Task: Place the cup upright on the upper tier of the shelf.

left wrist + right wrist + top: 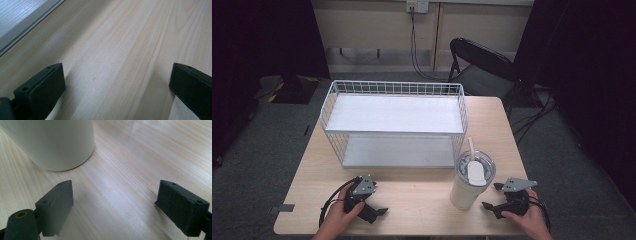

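The tall cream plastic tumbler [469,184] with clear lid and straw stands on the pale wooden counter [412,192], just beside the right tongs [492,196]. Both right and left tongs [379,210] rest released, grasping nothing, before the white wire shelf rack [394,120].

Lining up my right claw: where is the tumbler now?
High view: the tumbler stands upright at the table's front right, just left of the open right claw, before the wire rack.

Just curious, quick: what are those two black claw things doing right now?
Left gripper: open, holding nothing, over the pale wooden table.
Right gripper: open, holding nothing, beside the white lidded tumbler with a straw, not touching it.
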